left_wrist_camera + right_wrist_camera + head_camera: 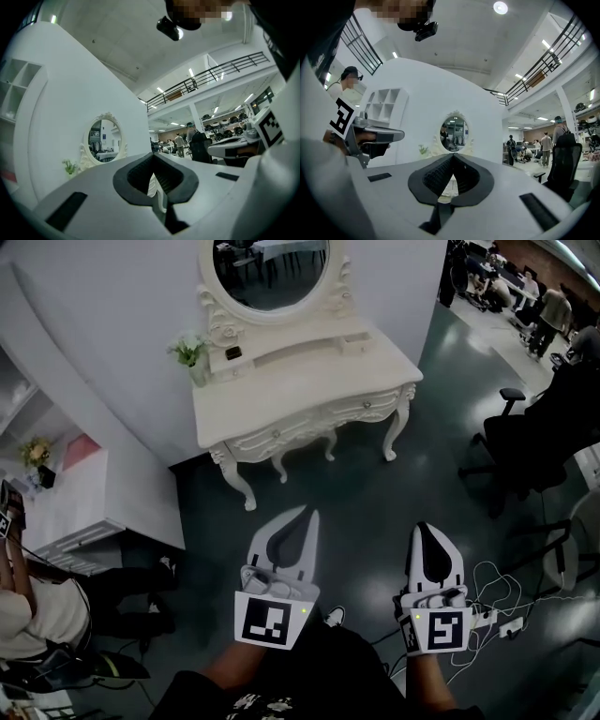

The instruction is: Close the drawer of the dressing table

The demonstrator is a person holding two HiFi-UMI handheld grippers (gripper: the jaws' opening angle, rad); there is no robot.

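The white dressing table [300, 390], with an oval mirror [272, 273], stands against the wall ahead. Its carved drawer front [309, 423] faces me; I cannot tell from here whether it stands out from the frame. Both grippers hang over the dark floor, well short of the table. My left gripper [305, 512] is shut with nothing between its jaws. My right gripper [424, 529] is shut and empty too. The mirror [104, 136] shows far beyond the closed tips of the left gripper [153, 155]. In the right gripper view the mirror [455, 132] sits above that gripper's [453, 154] tips.
A small vase of flowers [194, 357] stands on the tabletop's left. A black office chair [530, 442] is at the right, with cables and a power strip [497, 610] on the floor beside me. A low white cabinet [84, 502] and a seated person [37, 615] are at the left.
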